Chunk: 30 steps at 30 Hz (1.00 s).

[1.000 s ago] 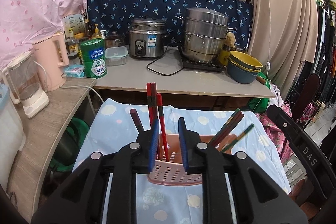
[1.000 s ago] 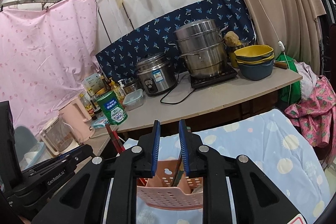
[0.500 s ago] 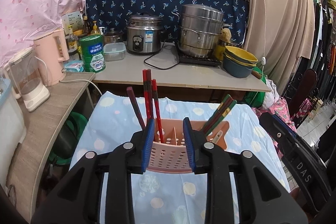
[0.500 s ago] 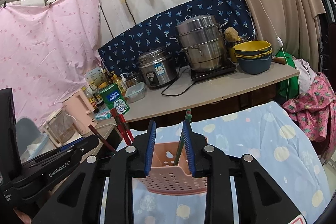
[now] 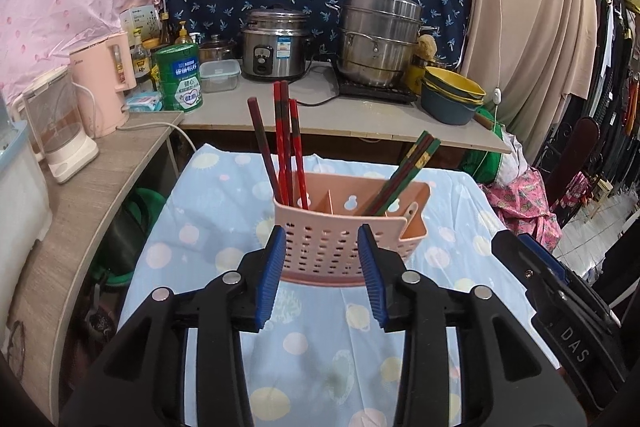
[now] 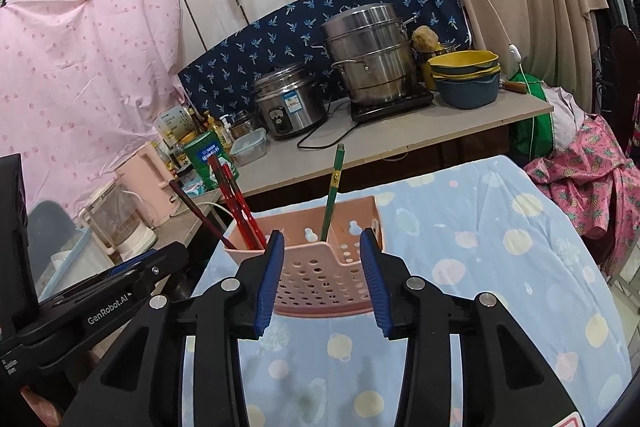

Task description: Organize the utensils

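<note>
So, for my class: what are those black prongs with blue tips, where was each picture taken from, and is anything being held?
Each picture comes from a camera mounted on a hand-held gripper a person carries. One view looks along the left hand-held gripper, the other along the right hand-held gripper. Both are open and hold nothing. Ahead, on a blue patterned cloth, stands a pink utensil basket. Red chopsticks stand in its left compartment, green chopsticks lean in its right.

A surface (image 5: 208, 239) covered by a light blue cloth (image 5: 320, 343) printed with pastel dots carries a pink perforated utensil holder (image 5: 340, 247), standing near its middle.
</note>
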Each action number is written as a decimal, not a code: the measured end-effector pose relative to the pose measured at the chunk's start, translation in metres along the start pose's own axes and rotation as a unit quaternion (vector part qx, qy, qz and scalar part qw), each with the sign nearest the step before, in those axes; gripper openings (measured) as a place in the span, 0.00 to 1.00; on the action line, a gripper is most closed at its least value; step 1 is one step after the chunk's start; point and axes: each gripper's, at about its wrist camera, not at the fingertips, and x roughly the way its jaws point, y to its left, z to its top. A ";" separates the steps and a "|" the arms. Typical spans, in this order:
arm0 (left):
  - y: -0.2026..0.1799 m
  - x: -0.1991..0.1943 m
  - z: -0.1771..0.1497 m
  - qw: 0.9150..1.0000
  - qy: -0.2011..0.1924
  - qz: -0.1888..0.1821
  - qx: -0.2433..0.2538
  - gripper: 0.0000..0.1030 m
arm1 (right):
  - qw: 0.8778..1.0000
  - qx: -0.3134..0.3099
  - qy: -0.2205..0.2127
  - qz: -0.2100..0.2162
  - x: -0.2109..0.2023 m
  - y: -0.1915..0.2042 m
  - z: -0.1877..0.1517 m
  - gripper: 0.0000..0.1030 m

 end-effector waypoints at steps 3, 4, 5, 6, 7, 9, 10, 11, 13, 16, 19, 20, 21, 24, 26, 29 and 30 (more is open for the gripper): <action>0.000 -0.002 -0.008 1.000 0.005 0.002 0.000 0.34 | 1.000 -0.003 0.008 -0.005 -0.005 0.000 -0.009 0.38; 0.001 -0.003 -0.011 1.000 0.007 0.003 0.000 0.34 | 1.000 -0.005 0.010 -0.008 -0.006 -0.001 -0.011 0.38; 0.001 -0.003 -0.014 1.000 0.009 0.004 0.000 0.34 | 1.000 -0.008 0.011 -0.011 -0.007 -0.001 -0.013 0.38; 0.001 -0.004 -0.017 1.000 0.012 0.004 -0.001 0.35 | 1.000 -0.012 0.013 -0.015 -0.009 0.000 -0.016 0.39; 0.002 -0.004 -0.020 1.000 0.014 0.006 -0.002 0.35 | 1.000 -0.015 0.013 -0.018 -0.011 -0.001 -0.019 0.43; 0.003 -0.004 -0.025 1.000 0.016 0.009 -0.002 0.37 | 0.999 -0.017 0.014 -0.023 -0.014 -0.001 -0.024 0.48; 0.003 -0.004 -0.028 1.000 0.018 0.012 -0.001 0.37 | 0.999 -0.019 0.015 -0.026 -0.016 -0.001 -0.027 0.51; 0.004 -0.004 -0.031 1.000 0.020 0.014 -0.001 0.40 | 0.999 -0.024 0.016 -0.030 -0.018 -0.001 -0.030 0.52; 0.003 -0.004 -0.037 1.000 0.023 0.019 0.000 0.44 | 0.999 -0.035 0.020 -0.036 -0.019 0.001 -0.035 0.53; 0.004 -0.003 -0.046 0.999 0.030 0.025 0.000 0.46 | 0.998 -0.049 0.022 -0.042 -0.022 0.005 -0.042 0.59; 0.004 -0.004 -0.054 0.999 0.035 0.028 -0.001 0.57 | 0.997 -0.062 0.026 -0.045 -0.025 0.009 -0.049 0.65; 0.003 -0.004 -0.056 0.999 0.035 0.030 0.001 0.58 | 0.996 -0.065 0.028 -0.046 -0.025 0.010 -0.051 0.67; 0.002 -0.003 -0.058 0.999 0.037 0.031 0.003 0.59 | 0.996 -0.069 0.030 -0.048 -0.025 0.011 -0.053 0.67; 0.002 -0.002 -0.063 0.998 0.044 0.036 0.004 0.67 | 0.995 -0.073 0.040 -0.052 -0.024 0.012 -0.058 0.68; 0.003 -0.002 -0.066 0.998 0.043 0.041 0.003 0.72 | 0.995 -0.070 0.048 -0.055 -0.021 0.009 -0.060 0.68; 0.004 -0.002 -0.069 0.998 0.042 0.051 0.004 0.81 | 0.995 -0.061 0.059 -0.059 -0.019 0.005 -0.063 0.68; 0.004 -0.002 -0.070 0.998 0.040 0.055 0.006 0.84 | 0.994 -0.058 0.062 -0.062 -0.019 0.004 -0.063 0.68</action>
